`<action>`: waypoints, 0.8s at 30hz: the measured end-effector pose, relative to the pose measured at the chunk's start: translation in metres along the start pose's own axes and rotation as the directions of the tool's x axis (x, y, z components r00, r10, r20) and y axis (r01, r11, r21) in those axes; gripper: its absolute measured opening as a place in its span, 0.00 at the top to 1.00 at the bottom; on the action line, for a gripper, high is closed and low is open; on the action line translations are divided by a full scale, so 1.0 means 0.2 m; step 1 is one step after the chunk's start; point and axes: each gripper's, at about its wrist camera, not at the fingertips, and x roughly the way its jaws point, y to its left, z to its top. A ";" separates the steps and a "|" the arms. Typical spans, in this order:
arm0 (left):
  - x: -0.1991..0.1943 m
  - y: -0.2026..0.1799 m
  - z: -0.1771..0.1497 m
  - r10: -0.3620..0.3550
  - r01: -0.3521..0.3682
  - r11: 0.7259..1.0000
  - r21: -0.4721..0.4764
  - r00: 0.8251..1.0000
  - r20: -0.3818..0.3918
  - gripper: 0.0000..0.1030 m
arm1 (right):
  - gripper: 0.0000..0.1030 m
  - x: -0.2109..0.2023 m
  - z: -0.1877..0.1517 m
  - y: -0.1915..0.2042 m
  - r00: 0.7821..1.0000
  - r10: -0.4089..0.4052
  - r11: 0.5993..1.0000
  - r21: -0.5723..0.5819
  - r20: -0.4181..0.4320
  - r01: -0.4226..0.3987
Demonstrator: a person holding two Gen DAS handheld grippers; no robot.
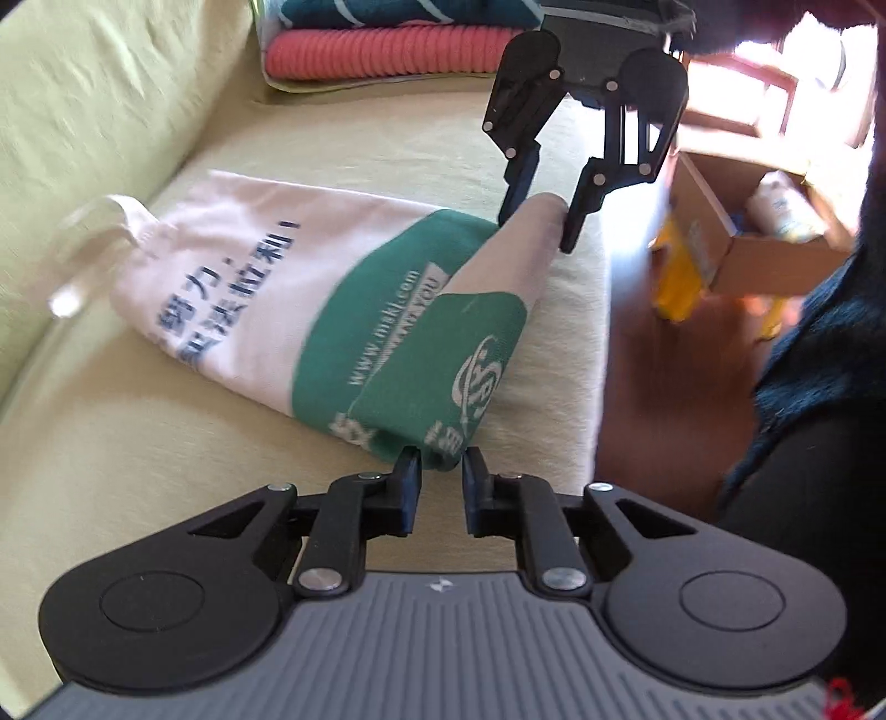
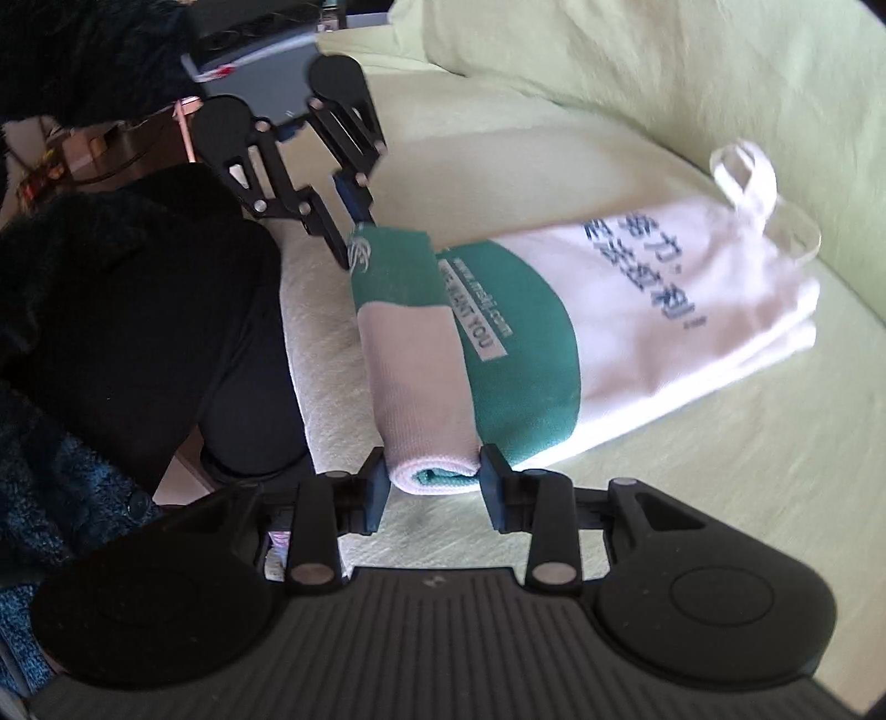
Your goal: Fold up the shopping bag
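Observation:
A white shopping bag (image 1: 238, 288) with a green band and dark blue lettering lies on a light green sofa seat (image 1: 138, 471). Its bottom end is rolled over into a thick fold (image 1: 476, 327). My left gripper (image 1: 443, 462) is shut on the green end of that fold. My right gripper (image 1: 540, 221) pinches the pale far end. In the right wrist view the right gripper (image 2: 432, 471) clamps the white end of the fold (image 2: 410, 376), and the left gripper (image 2: 354, 243) holds the green end. The bag's handles (image 2: 742, 171) lie loose at the far side.
Folded pink and teal knits (image 1: 387, 50) are stacked at the back of the seat. An open cardboard box (image 1: 764, 243) with items stands on the floor past the seat edge. A person's dark-clothed legs (image 2: 138, 310) are close by the sofa's front, next to a white cloth (image 2: 315, 360).

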 end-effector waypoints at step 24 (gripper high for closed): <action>0.11 -0.02 0.03 -0.092 0.095 0.957 0.274 0.995 -0.022 0.73 | 0.53 0.04 -0.05 0.21 0.965 -0.257 0.935 -0.238 0.054 0.262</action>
